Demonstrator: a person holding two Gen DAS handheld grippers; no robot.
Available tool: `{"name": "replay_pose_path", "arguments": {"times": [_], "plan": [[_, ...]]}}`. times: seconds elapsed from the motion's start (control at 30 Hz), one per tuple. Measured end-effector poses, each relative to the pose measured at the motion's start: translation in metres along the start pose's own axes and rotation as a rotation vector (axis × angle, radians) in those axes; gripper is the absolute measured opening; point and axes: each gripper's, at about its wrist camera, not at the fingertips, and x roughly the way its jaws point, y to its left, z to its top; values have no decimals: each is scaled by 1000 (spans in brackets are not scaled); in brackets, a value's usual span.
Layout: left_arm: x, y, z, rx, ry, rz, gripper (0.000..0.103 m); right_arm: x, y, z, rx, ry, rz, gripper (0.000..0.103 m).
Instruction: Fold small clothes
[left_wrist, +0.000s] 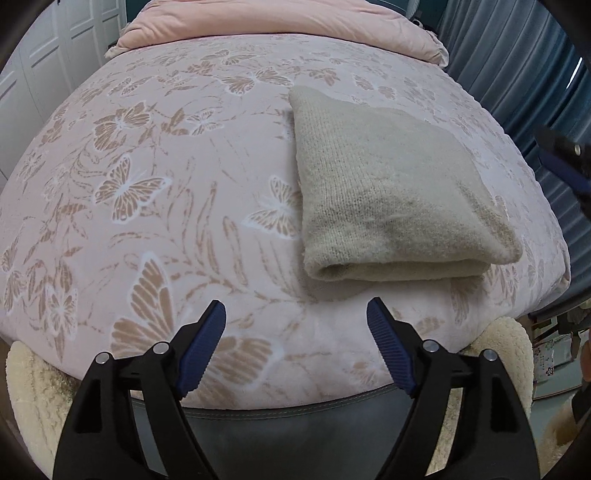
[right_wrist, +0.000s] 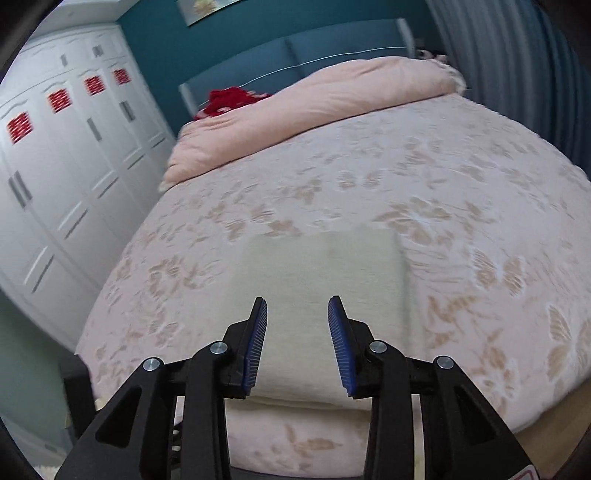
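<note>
The left gripper (left_wrist: 295, 317) stands wide open and empty; the right gripper (right_wrist: 297, 314) hangs half open above the folded beige garment (left_wrist: 391, 192), touching nothing

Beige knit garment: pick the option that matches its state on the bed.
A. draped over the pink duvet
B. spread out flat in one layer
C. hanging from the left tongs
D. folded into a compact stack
D: the beige knit garment lies doubled over, layered edges showing, on the butterfly bedspread, clear of both tongs.
</note>
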Motion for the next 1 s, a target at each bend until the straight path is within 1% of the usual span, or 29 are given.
{"name": "replay_pose_path", "arguments": {"times": [0.03, 0.07, 0.1, 0.13, 0.17, 0.2, 0.23, 0.27, 0.3, 0.33, 0.37, 0.4, 0.43, 0.47, 0.5, 0.53, 0.57, 0.63, 0.67, 0.7, 0.73, 0.77, 0.8, 0.83, 0.9, 0.93, 0.97, 1.0], "plan": [[-2, 2, 0, -1, -3, 5, 77, 13, 13, 1, -28, 23, 38, 32], [-3, 4, 0, -1, -7, 15, 78, 28, 22, -2, -52, 55, 54, 32], [-6, 6, -1, -2, -10, 29, 79, 52, 30, -9, -70, 115, 48, 29], [-8, 10, -1, -6, -15, 41, 80, 81, 35, -22, -87, 205, 32, 19], [-11, 14, -1, -14, -22, 47, 83, 114, 36, -42, -102, 314, 4, 18], [-13, 19, -2, -25, -28, 55, 85, 142, 32, -64, -100, 385, -15, 17], [-14, 25, -3, -40, -28, 62, 85, 143, 30, -74, -80, 361, 14, 17], [-15, 29, -3, -53, -23, 61, 85, 135, 33, -70, -73, 347, 17, 17], [-16, 34, -4, -63, -22, 58, 85, 124, 36, -60, -63, 351, 19, 13], [-16, 38, -5, -72, -25, 56, 85, 110, 37, -49, -40, 327, 43, 5], [-16, 40, -5, -80, -28, 57, 85, 97, 37, -39, -22, 295, 70, 4], [-16, 40, -4, -88, -28, 55, 85, 87, 34, -32, -21, 270, 65, 4], [-14, 39, -3, -93, -27, 44, 85, 82, 30, -29, -28, 256, 37, 4], [-13, 37, -1, -94, -27, 34, 85, 85, 23, -29, -33, 258, 1, 5], [-12, 32, 2, -90, -26, 25, 85, 96, 12, -35, -36, 298, -32, 9], [-11, 27, 5, -84, -27, 12, 85, 116, -1, -47, -45, 390, -70, 4], [-11, 21, 9, -79, -26, 0, 85, 129, -13, -58, -36, 440, -69, 2], [-14, 9, 17, -56, -36, -21, 85, 110, -27, -50, 57, 386, 11, 5], [-17, 3, 21, -40, -51, -21, 87, 96, -32, -41, 98, 344, 20, 10], [-19, -2, 25, -25, -66, -15, 88, 80, -39, -29, 133, 279, 6, 22], [-20, -7, 28, -8, -76, -10, 88, 68, -48, -18, 161, 223, -12, 38], [-20, -12, 32, 5, -84, -10, 88, 61, -58, -8, 191, 187, -25, 50], [-19, -16, 35, 15, -90, -12, 88, 59, -70, 0, 222, 172, -48, 65], [-17, -21, 38, 23, -88, -12, 88, 61, -82, 6, 243, 173, -82, 66], [-13, -29, 42, 31, -74, -11, 88, 79, -101, 11, 269, 218, -140, 66], [-11, -33, 43, 35, -69, -13, 88, 92, -107, 10, 276, 255, -146, 66], [-11, -36, 43, 40, -64, -10, 88, 103, -113, 7, 281, 290, -134, 63], [-10, -39, 43, 49, -60, -8, 88, 113, -114, 2, 271, 318, -129, 41]]}}
